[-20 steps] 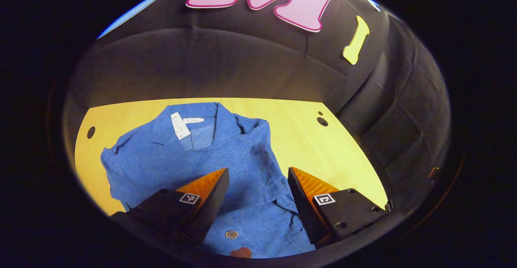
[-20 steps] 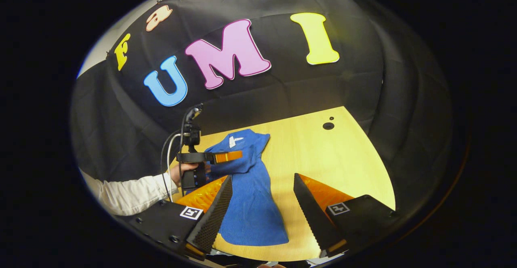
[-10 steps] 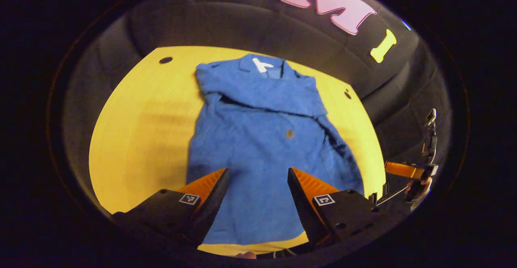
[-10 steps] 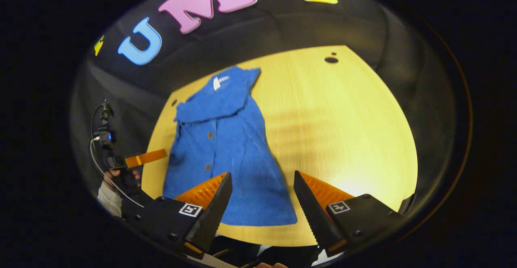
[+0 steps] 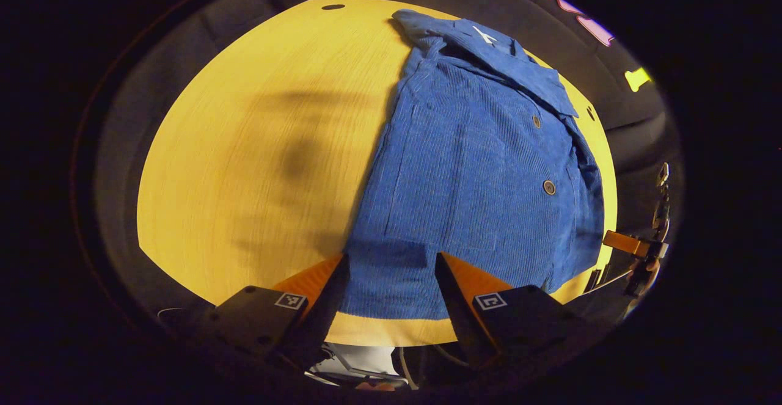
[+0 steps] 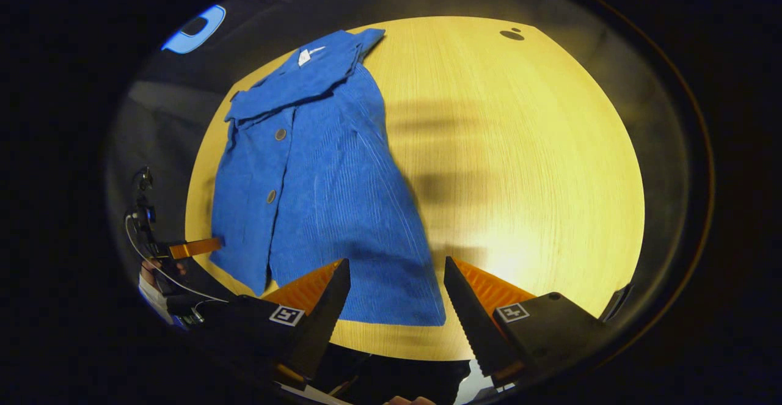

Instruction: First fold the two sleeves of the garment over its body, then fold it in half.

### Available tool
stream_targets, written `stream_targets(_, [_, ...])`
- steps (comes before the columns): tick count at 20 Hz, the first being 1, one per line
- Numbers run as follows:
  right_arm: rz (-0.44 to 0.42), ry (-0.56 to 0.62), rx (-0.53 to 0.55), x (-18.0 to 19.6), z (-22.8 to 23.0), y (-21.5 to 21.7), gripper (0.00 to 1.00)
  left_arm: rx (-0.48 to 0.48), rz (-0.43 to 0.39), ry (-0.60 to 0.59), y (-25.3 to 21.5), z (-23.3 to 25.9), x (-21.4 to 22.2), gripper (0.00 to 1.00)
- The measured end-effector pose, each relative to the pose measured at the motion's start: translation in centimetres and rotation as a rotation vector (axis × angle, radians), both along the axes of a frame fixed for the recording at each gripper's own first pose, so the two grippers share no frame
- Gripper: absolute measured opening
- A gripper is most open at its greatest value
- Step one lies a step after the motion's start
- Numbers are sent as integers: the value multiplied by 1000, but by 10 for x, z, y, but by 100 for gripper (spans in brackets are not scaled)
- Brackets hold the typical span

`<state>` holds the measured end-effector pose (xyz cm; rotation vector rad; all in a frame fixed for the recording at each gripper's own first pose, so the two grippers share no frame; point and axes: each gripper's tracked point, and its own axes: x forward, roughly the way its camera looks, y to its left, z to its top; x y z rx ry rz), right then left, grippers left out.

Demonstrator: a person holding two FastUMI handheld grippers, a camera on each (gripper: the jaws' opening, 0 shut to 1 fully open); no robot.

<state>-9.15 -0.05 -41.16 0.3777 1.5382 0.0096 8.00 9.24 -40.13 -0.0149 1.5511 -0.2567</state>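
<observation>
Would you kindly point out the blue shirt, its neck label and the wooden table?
blue shirt [image 5: 464,185], left gripper view, front panel.
neck label [image 6: 303,57], right gripper view, white tag inside the collar.
wooden table [image 6: 525,148], right gripper view, bare top.

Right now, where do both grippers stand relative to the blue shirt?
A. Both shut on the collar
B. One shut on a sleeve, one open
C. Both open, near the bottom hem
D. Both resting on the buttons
C: the left gripper and right gripper have their fingers spread apart, over the hem end of the shirt, gripping nothing.
</observation>
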Motion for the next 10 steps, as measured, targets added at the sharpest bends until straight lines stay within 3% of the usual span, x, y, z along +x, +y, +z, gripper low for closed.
stream_targets(4, [-5, 5, -13, 1, -3, -2, 98, 115, -69, -15, 24, 2, 0, 83])
stream_targets(8, [15, 49, -56, -9, -12, -7, 98, 110, -94, 50, 21, -4, -9, 83])
stream_targets(10, [26, 68, -86, -10, -17, -8, 98, 148, -148, 60, 18, -8, -11, 84])
